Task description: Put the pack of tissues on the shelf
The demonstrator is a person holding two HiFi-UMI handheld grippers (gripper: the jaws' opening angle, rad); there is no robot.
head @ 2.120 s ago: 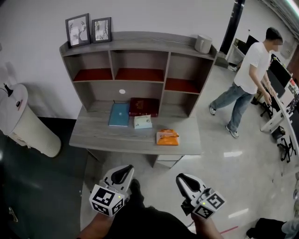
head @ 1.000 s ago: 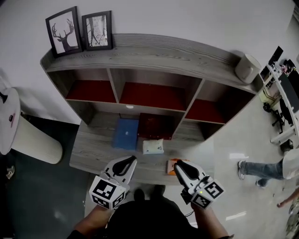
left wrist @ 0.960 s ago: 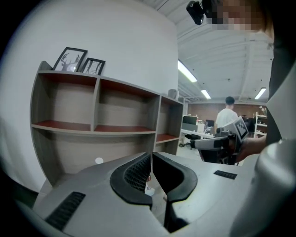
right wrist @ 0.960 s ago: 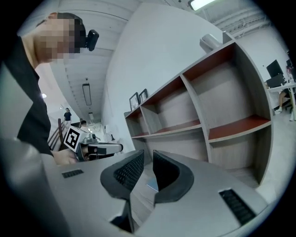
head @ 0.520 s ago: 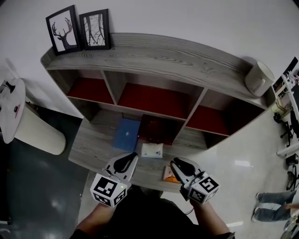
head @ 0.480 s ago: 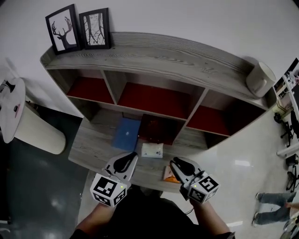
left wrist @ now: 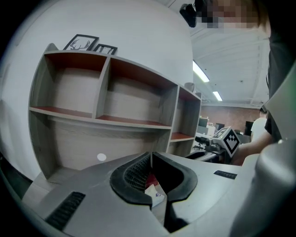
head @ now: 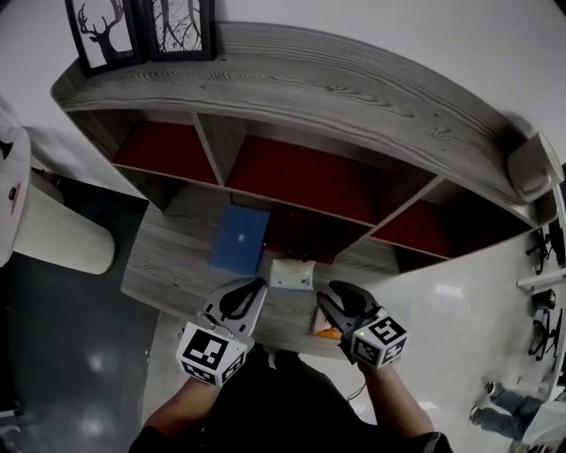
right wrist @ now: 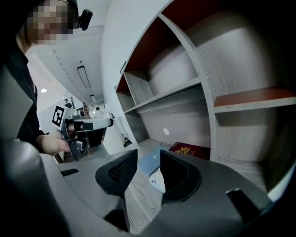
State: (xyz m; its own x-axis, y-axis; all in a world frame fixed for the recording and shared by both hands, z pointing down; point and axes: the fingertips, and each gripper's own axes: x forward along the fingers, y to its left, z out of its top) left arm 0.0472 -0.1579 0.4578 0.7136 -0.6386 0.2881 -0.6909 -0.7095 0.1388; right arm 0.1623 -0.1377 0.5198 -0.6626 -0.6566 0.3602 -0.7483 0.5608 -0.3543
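Note:
A small white pack of tissues [head: 292, 274] lies on the grey desk [head: 168, 265], in front of the shelf unit [head: 354, 97]. My left gripper [head: 248, 295] hovers just left of the pack, shut and holding nothing. In the left gripper view the pack [left wrist: 156, 195] shows just beyond the closed left gripper [left wrist: 151, 159]. My right gripper [head: 330, 296] is just right of the pack, over an orange packet [head: 327, 333] it mostly hides. The right gripper [right wrist: 149, 155] has just been opening its jaws and nothing is between them. The pack [right wrist: 159, 180] lies ahead on the desk.
A blue book [head: 239, 239] and a dark red book [head: 296, 241] lie at the back of the desk, under the shelf's red-lined compartments [head: 301, 177]. Two framed pictures [head: 141, 26] and a white cylinder [head: 531, 168] stand on top. A white bin [head: 44, 221] stands to the left.
Both grippers have come forward and down over the desk's front edge, and the shelf looms closer. The right gripper's jaws have opened; the left stays shut.

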